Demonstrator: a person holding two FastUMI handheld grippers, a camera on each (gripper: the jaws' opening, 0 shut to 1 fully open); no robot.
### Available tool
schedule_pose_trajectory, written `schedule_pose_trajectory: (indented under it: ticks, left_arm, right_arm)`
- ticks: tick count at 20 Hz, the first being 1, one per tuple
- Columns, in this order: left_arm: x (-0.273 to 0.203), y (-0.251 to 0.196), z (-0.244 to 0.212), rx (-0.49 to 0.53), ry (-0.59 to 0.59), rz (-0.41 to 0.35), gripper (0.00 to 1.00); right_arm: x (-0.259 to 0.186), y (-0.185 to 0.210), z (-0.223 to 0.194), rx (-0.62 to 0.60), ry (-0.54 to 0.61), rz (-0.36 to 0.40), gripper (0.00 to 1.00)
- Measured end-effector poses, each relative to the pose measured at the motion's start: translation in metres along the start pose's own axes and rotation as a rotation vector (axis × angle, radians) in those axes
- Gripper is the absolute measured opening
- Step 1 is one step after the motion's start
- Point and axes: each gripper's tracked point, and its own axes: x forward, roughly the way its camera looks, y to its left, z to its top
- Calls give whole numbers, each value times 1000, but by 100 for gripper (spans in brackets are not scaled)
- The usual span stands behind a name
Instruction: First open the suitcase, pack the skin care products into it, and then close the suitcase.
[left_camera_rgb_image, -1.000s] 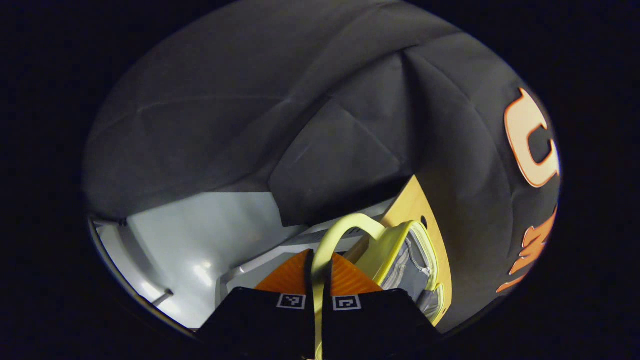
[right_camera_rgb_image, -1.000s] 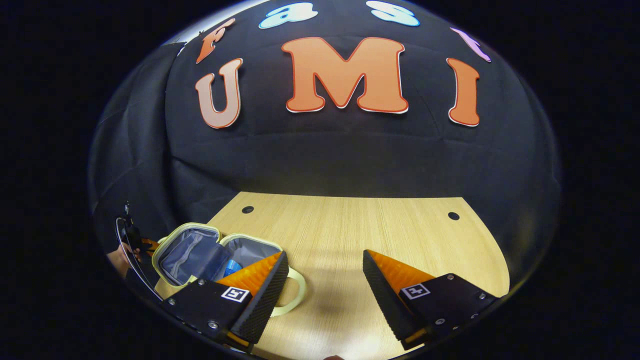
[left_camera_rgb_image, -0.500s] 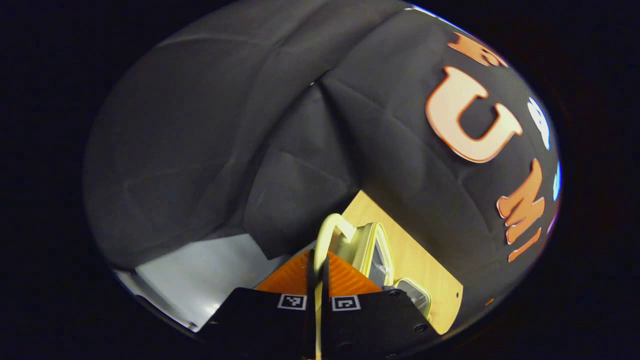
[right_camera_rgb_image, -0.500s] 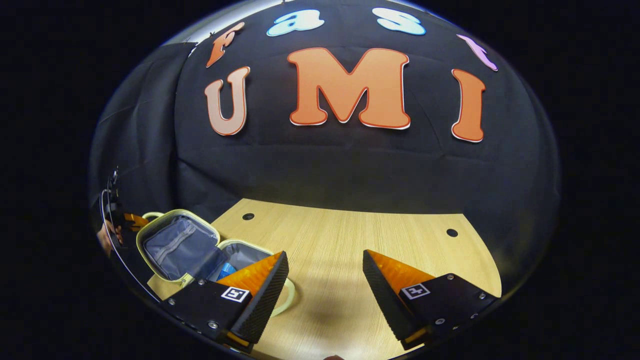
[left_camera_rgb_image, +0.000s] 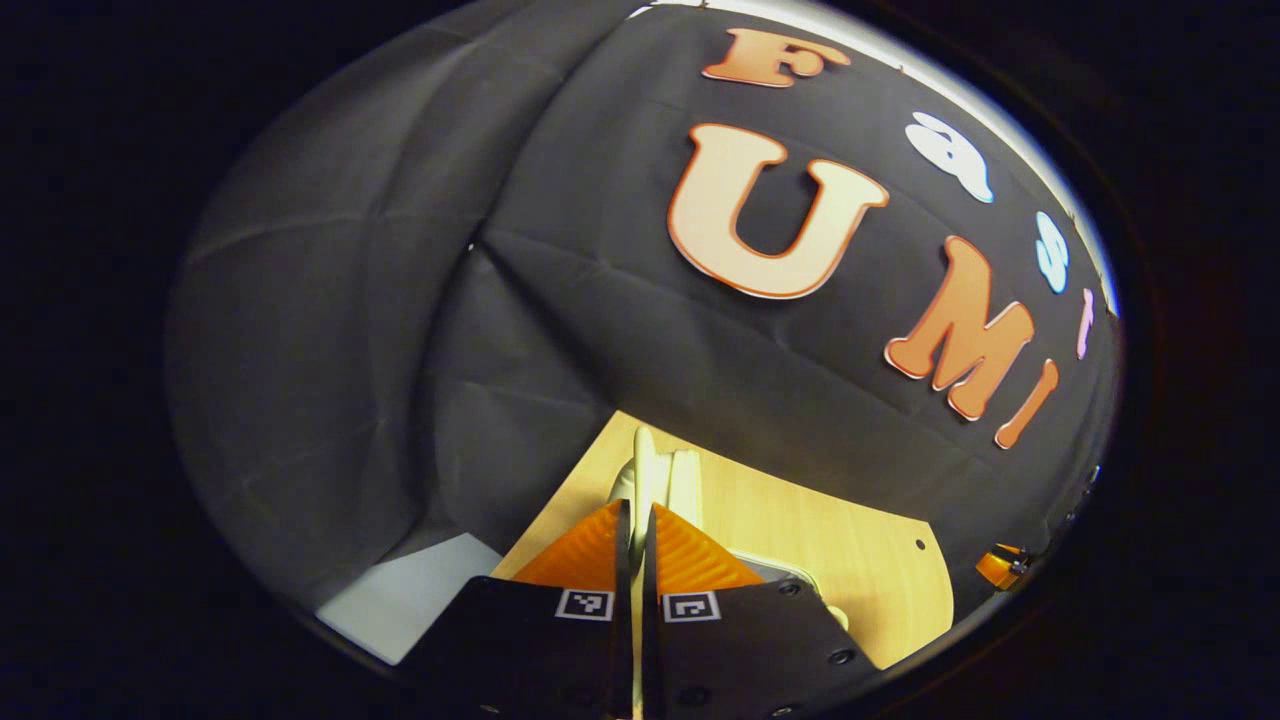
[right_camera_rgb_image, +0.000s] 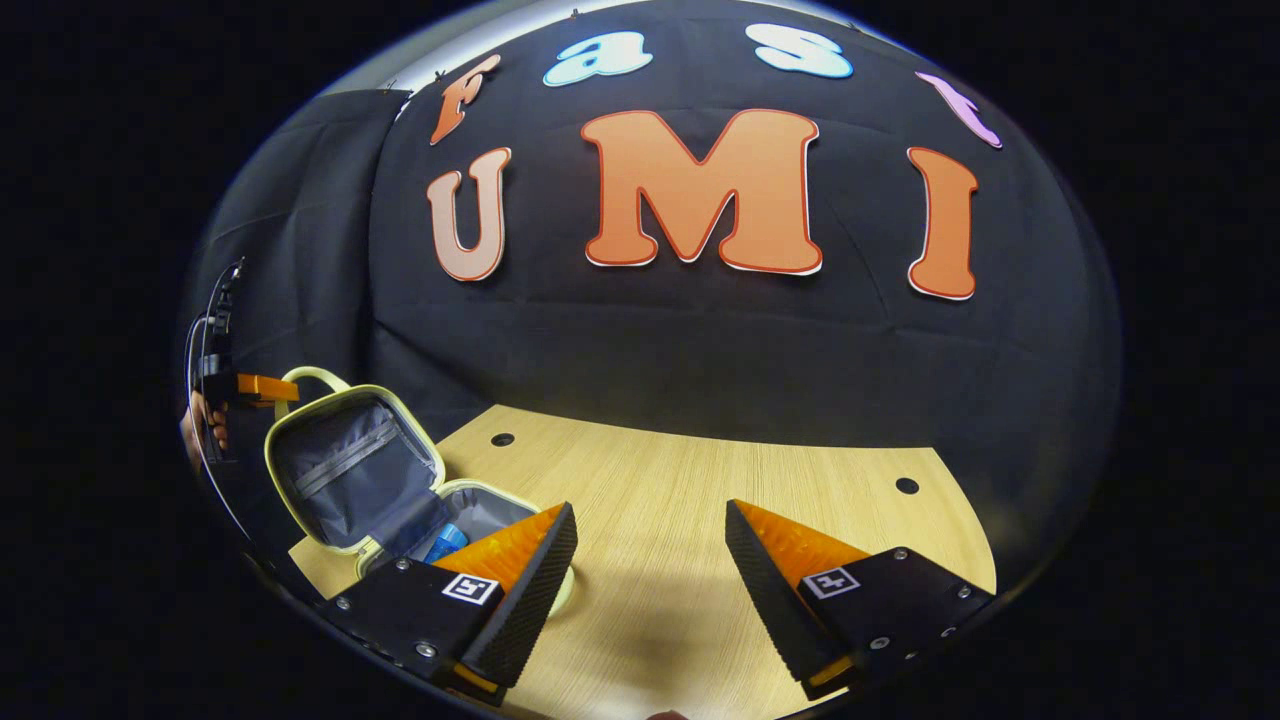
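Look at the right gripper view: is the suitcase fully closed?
No: the suitcase lid stands raised, its grey lining showing, with the left gripper pinching the lid's handle.

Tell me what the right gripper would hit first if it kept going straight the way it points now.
Probably nothing soon. The right gripper is open over bare table, with the suitcase off to one side. Straight on, the booth wall looks first, though depth is unclear.
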Motion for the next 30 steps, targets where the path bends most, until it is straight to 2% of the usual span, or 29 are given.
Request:
schedule_pose_trajectory:
  ticks: [2, 9, 17, 24, 25, 30]
  left_arm:
    - [-3, -28, 1, 45, -2, -10, 4]
    - [-14, -125, -15, 125, -6, -116, 4]
    - [-19, -205, -53, 94, 35, -220, 4]
    - [-15, -264, -116, 47, 134, -322, 2]
    - [-13, -271, -127, 45, 152, -332, 4]
    - [-1, -302, -180, 86, 251, -343, 4]
  right_arm:
    - [-1, -8, 0, 2, -13, 1, 95]
    - [-10, -33, 1, 31, -42, 2, 95]
    - [-18, -60, 1, 49, -63, -3, 95]
    - [-23, -85, -13, 70, -46, -13, 95]
    - [-24, -89, -15, 75, -41, -15, 95]
    - [-26, -103, -25, 102, -25, -18, 95]
